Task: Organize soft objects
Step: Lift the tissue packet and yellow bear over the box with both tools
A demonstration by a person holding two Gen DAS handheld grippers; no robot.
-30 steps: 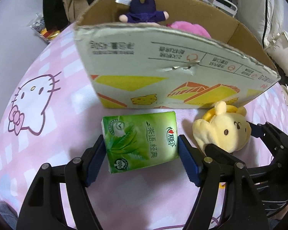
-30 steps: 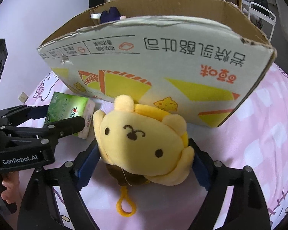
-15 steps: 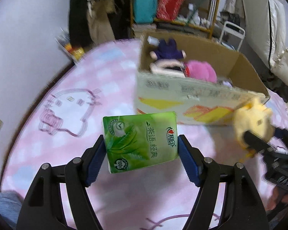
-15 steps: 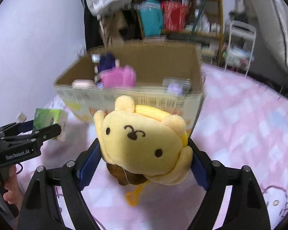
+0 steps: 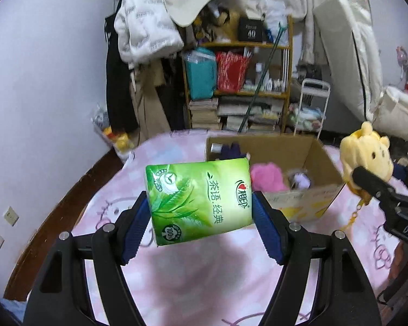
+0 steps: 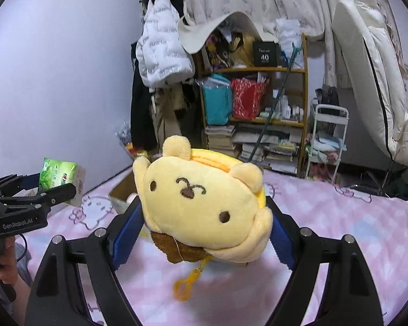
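My left gripper (image 5: 200, 212) is shut on a green tissue pack (image 5: 198, 198) and holds it in the air in front of the open cardboard box (image 5: 312, 203). The box holds a pink plush (image 5: 266, 176), a purple plush (image 5: 231, 149) and a small lilac toy (image 5: 299, 179). My right gripper (image 6: 204, 225) is shut on a yellow dog plush (image 6: 201, 206) with a yellow clip hanging below, raised above the bed. The yellow plush also shows at the right of the left wrist view (image 5: 367, 160). The tissue pack shows at the left of the right wrist view (image 6: 59, 176).
The box stands on a pink Hello Kitty bedsheet (image 5: 204, 277). Behind the bed are a cluttered wooden shelf (image 5: 239, 89), hanging coats (image 5: 144, 35), a white trolley (image 5: 310, 108) and a propped white mattress (image 5: 348, 49). A wall lies to the left.
Both grippers have risen high above the bed with their objects still held. The box, close in front before, now lies lower and farther away, its inside visible.
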